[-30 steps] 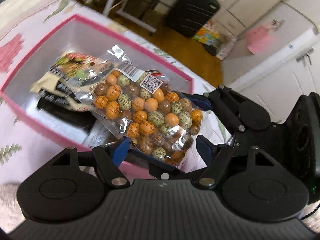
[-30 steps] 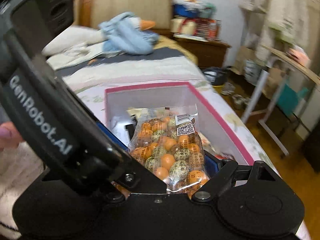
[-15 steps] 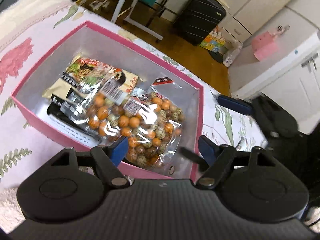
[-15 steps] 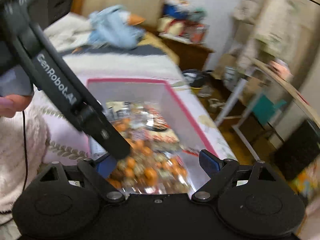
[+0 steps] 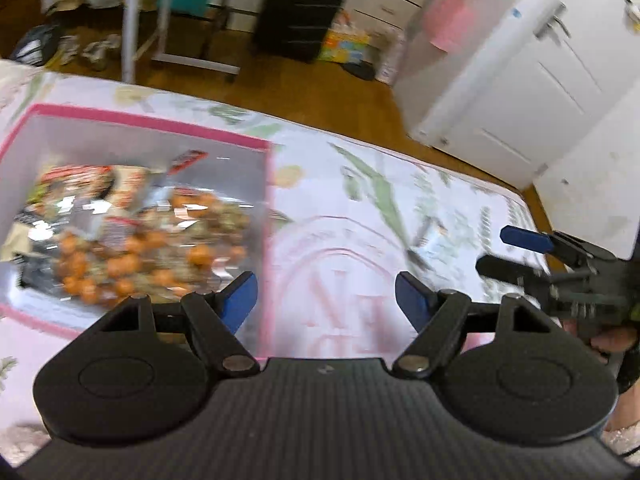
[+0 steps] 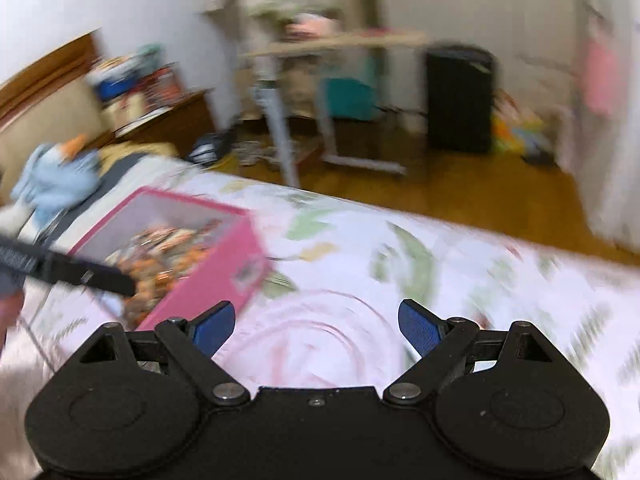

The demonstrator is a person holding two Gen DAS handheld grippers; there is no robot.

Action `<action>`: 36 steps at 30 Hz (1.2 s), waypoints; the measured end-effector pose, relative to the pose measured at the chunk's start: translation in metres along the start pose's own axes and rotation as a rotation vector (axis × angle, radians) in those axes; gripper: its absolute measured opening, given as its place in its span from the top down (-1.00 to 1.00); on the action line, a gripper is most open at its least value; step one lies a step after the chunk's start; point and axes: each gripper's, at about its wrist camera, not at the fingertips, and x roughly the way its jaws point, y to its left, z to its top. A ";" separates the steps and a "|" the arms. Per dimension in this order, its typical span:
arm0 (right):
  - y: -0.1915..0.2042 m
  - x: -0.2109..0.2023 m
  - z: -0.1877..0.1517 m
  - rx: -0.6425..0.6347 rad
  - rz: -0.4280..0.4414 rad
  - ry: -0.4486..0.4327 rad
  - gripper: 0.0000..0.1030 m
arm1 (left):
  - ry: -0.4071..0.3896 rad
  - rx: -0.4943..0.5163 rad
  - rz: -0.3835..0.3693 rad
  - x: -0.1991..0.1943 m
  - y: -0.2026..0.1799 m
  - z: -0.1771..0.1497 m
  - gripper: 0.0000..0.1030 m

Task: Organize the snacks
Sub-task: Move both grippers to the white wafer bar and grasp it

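Note:
A pink box (image 5: 144,120) sits on the flowered bedspread (image 5: 384,208). Inside it lies a clear bag of orange and green coated nuts (image 5: 136,248) on top of another snack packet (image 5: 92,176). My left gripper (image 5: 324,296) is open and empty, just right of the box's near corner. My right gripper (image 6: 316,326) is open and empty over the bedspread, to the right of the box (image 6: 212,268). The right gripper also shows at the right edge of the left wrist view (image 5: 532,248). Both views are motion-blurred.
The bed's edge runs along a wooden floor (image 6: 460,188). Beyond stand a black suitcase (image 5: 300,8), a desk frame (image 6: 280,120), white cabinet doors (image 5: 540,80) and a nightstand (image 6: 160,120). A blue soft toy (image 6: 60,176) lies on the bed.
The nut bag was let go and dropped into the pink box. Both grippers opened and swung right, away from the box and over the bedspread.

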 end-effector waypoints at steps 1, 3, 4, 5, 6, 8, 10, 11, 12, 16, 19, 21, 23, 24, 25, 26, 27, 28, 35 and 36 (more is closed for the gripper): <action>-0.013 -0.005 0.000 0.043 -0.018 0.008 -0.76 | 0.010 0.020 -0.014 0.005 -0.010 0.001 -0.46; -0.035 -0.005 -0.002 0.098 -0.044 0.012 -0.70 | 0.028 0.048 -0.034 0.014 -0.028 -0.001 -0.45; -0.044 -0.005 -0.003 0.124 -0.054 0.019 -0.64 | 0.033 0.061 -0.044 0.020 -0.037 0.000 -0.45; -0.055 -0.005 -0.003 0.153 -0.056 0.025 -0.62 | 0.039 0.074 -0.048 0.028 -0.046 0.000 -0.45; -0.062 -0.001 -0.003 0.174 -0.055 0.031 -0.59 | 0.049 0.085 -0.049 0.037 -0.054 0.001 -0.45; -0.080 0.011 -0.002 0.230 -0.057 0.055 -0.54 | 0.061 0.106 -0.067 0.055 -0.070 0.001 -0.44; -0.095 0.027 -0.004 0.284 -0.058 0.082 -0.48 | 0.074 0.119 -0.082 0.078 -0.085 0.001 -0.42; -0.104 0.036 -0.005 0.318 -0.059 0.093 -0.44 | 0.075 0.120 -0.084 0.088 -0.090 0.000 -0.40; -0.112 0.043 -0.006 0.339 -0.064 0.100 -0.40 | 0.075 0.123 -0.082 0.100 -0.095 -0.001 -0.40; -0.142 0.073 -0.005 0.341 -0.120 0.101 -0.16 | 0.118 0.135 -0.075 0.148 -0.108 0.000 -0.40; -0.157 0.097 -0.006 0.289 -0.137 0.090 -0.02 | 0.136 0.109 -0.093 0.177 -0.108 0.001 -0.36; -0.172 0.106 -0.010 0.328 -0.049 0.052 -0.02 | 0.166 0.077 -0.094 0.197 -0.110 0.000 -0.36; -0.185 0.112 -0.015 0.391 0.044 0.031 -0.02 | 0.192 0.017 -0.088 0.214 -0.109 -0.003 -0.36; -0.188 0.113 -0.017 0.407 0.049 0.011 -0.04 | 0.201 -0.006 -0.095 0.220 -0.107 -0.004 -0.36; -0.190 0.115 -0.019 0.412 0.048 0.000 -0.04 | 0.201 -0.023 -0.100 0.226 -0.107 -0.006 -0.36; -0.192 0.119 -0.020 0.408 0.045 0.001 -0.04 | 0.189 -0.026 -0.097 0.228 -0.108 -0.007 -0.36; -0.192 0.122 -0.020 0.400 0.039 0.010 -0.04 | 0.176 -0.019 -0.089 0.230 -0.111 -0.009 -0.36; -0.193 0.126 -0.020 0.388 0.028 0.020 -0.04 | 0.168 -0.007 -0.079 0.232 -0.114 -0.010 -0.33; -0.192 0.134 -0.029 0.366 0.095 0.102 -0.03 | 0.128 0.054 -0.059 0.241 -0.131 -0.017 0.30; -0.189 0.134 -0.031 0.346 0.090 0.114 0.02 | 0.120 0.066 -0.048 0.243 -0.133 -0.018 0.37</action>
